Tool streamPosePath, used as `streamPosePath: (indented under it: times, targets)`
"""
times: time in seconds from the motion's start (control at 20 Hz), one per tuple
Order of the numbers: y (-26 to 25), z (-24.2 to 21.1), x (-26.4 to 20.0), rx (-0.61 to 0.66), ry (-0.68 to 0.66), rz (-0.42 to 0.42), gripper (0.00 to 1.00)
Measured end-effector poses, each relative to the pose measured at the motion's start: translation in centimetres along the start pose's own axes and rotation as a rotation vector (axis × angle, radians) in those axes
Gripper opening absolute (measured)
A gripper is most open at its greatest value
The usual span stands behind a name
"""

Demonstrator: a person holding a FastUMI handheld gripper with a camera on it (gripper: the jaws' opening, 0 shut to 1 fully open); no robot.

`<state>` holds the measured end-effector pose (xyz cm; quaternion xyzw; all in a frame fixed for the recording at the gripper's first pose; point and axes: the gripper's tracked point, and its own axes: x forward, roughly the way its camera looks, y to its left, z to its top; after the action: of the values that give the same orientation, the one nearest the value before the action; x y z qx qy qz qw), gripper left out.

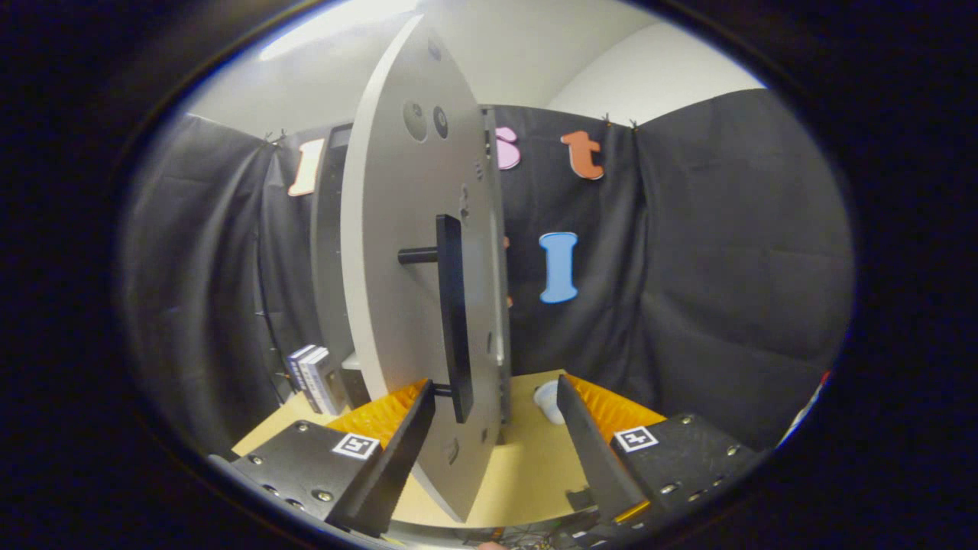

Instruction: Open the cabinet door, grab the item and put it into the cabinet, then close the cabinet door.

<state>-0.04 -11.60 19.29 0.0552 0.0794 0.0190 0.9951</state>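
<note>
Gripper view: jaws spread, gripper (497,416) around one door (412,267) with one handle (452,313); one cup (548,401).

Grey cabinet door (397,252) swung open, edge-on, black bar handle (452,313) upright on it. Cabinet (330,252) behind, at table's back edge. Small white cup (548,400) on table, right of door.

Open cabinet door (405,305) with black handle (452,321): edge-on between spread tool (497,428) fingers, blocking straight ahead. Bare bench (527,466) right: passable up to small cup (548,400).
</note>
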Motion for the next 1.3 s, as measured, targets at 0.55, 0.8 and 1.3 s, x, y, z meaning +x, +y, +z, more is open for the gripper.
streamPosePath:
  times: [0.55,0.8,1.3]
  targets:
    - [13.0,-0.5,6.8,0.001,-0.035,0.227,1.0]
    - [19.0,-0.6,12.1,-0.037,-0.051,0.256,1.0]
    - [24.4,-0.4,19.5,-0.055,-0.071,0.269,1.0]
